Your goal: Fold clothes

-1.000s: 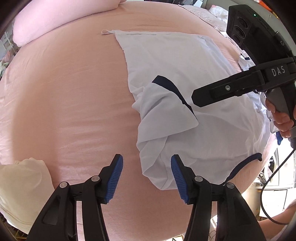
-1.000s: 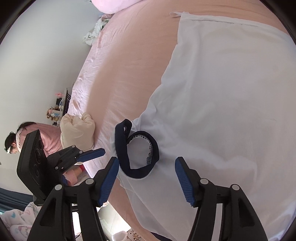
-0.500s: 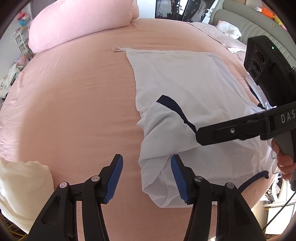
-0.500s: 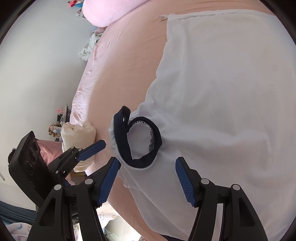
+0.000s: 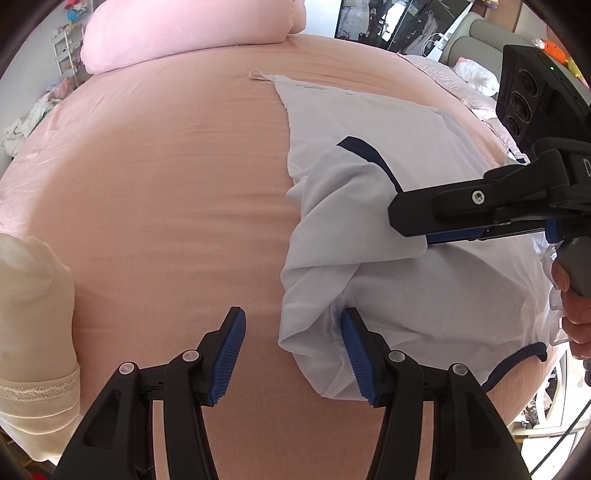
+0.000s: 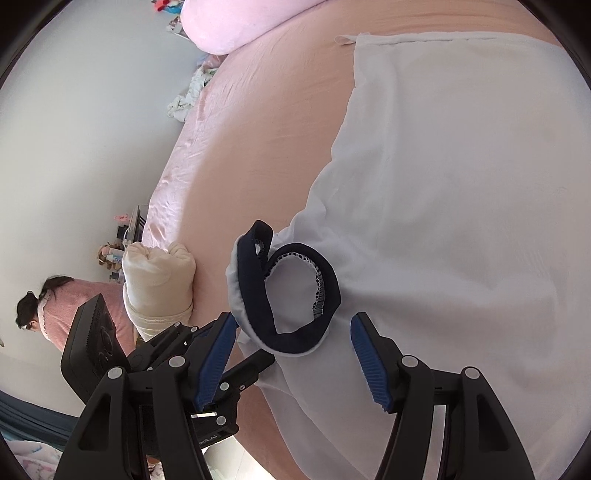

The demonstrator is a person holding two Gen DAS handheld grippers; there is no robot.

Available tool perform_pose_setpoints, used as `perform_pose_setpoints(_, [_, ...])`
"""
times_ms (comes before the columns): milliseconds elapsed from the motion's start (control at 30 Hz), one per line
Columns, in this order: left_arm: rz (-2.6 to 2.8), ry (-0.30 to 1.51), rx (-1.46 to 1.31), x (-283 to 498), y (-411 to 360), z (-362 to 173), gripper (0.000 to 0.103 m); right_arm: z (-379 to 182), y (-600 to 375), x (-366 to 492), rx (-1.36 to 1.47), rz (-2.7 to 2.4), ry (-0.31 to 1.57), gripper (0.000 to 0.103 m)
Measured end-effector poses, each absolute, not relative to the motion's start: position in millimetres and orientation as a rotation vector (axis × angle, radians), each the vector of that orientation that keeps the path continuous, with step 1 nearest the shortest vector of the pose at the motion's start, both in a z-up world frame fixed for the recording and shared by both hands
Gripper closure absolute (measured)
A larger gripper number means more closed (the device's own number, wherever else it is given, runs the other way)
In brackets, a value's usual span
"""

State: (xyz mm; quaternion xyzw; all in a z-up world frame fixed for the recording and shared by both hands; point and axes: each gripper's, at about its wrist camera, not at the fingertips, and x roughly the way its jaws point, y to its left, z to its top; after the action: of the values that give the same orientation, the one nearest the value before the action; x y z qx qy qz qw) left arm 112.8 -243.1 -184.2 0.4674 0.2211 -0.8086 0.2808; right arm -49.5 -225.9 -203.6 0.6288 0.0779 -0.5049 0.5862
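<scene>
A white shirt (image 5: 424, 236) with navy trim lies spread on the pink bed (image 5: 166, 206); its left sleeve is folded in over the body. My left gripper (image 5: 291, 354) is open, low over the shirt's near left corner, its right finger over the cloth. In the right wrist view the shirt (image 6: 461, 206) fills the right side, and its navy collar (image 6: 291, 291) lies just ahead of my open right gripper (image 6: 291, 362). The right gripper also shows in the left wrist view (image 5: 436, 221), over the folded sleeve. The left gripper shows in the right wrist view (image 6: 221, 362).
A cream folded garment (image 5: 33, 325) sits at the bed's near left edge, also in the right wrist view (image 6: 159, 284). A pink pillow (image 5: 192, 33) lies at the far end. A person in pink (image 6: 40, 314) stands beside the bed. The bed edge drops off near the collar.
Both grippers have moved lower and closer to the shirt. The right gripper has come in over the folded sleeve, and the collar now lies nearer its fingers. Both stay open.
</scene>
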Motion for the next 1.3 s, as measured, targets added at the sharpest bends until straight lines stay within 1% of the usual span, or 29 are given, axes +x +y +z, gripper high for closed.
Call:
perform_pose_setpoints(133, [-2.175, 0.628, 1.221, 114.3, -247.1, -186.6, 0.052, -207.5, -229.8, -44.8, 1.460, -1.171, 0.199, 0.039])
perform_pose_setpoints(167, [-2.179, 0.636, 1.220, 114.4, -247.9, -187.0, 0.054, -208.0, -231.2, -43.7, 1.461, -1.168, 0.202, 0.039])
perform_pose_setpoints(233, [-2.193, 0.644, 1.220, 114.3, -248.0, -187.8, 0.060, -207.4, -234.3, -41.8, 1.455, -1.164, 0.201, 0.039])
perform_pose_setpoints(300, [-2.202, 0.658, 1.226, 112.9, -246.8, -189.1, 0.070, -205.8, -235.8, -40.6, 1.444, -1.166, 0.193, 0.039])
perform_pose_setpoints(367, [-2.205, 0.665, 1.229, 114.0, -244.5, -189.5, 0.075, -204.7, -239.0, -38.9, 1.435, -1.172, 0.188, 0.039])
perform_pose_setpoints(567, [-2.205, 0.605, 1.247, 107.5, -236.8, -187.5, 0.084, -210.1, -248.2, -34.6, 1.422, -1.172, 0.183, 0.039])
perform_pose_setpoints(600, [-2.205, 0.611, 1.239, 107.9, -236.6, -186.9, 0.085, -210.4, -248.9, -33.7, 1.411, -1.180, 0.187, 0.043])
perform_pose_setpoints(633, [-2.207, 0.621, 1.234, 108.5, -236.8, -186.6, 0.085, -210.1, -249.7, -32.5, 1.396, -1.189, 0.188, 0.053])
perform_pose_setpoints(667, [-2.205, 0.627, 1.233, 109.1, -237.2, -186.6, 0.085, -209.5, -250.6, -31.5, 1.383, -1.199, 0.193, 0.057])
perform_pose_setpoints(733, [-2.196, 0.638, 1.224, 111.8, -238.3, -186.0, 0.085, -207.6, -252.6, -30.1, 1.365, -1.221, 0.209, 0.075])
perform_pose_setpoints(800, [-2.198, 0.647, 1.218, 114.4, -238.7, -184.6, 0.085, -203.5, -253.8, -30.8, 1.334, -1.245, 0.223, 0.087])
perform_pose_setpoints(933, [-2.197, 0.622, 1.204, 118.5, -236.9, -178.2, 0.087, -192.4, -254.0, -40.2, 1.287, -1.333, 0.239, 0.090])
perform_pose_setpoints(1033, [-2.205, 0.611, 1.201, 121.3, -235.0, -173.2, 0.089, -185.8, -253.1, -52.7, 1.286, -1.354, 0.205, 0.091])
perform_pose_setpoints(1300, [-2.214, 0.590, 1.238, 123.5, -230.3, -172.4, 0.089, -164.4, -239.4, -71.8, 1.295, -1.378, 0.123, 0.091])
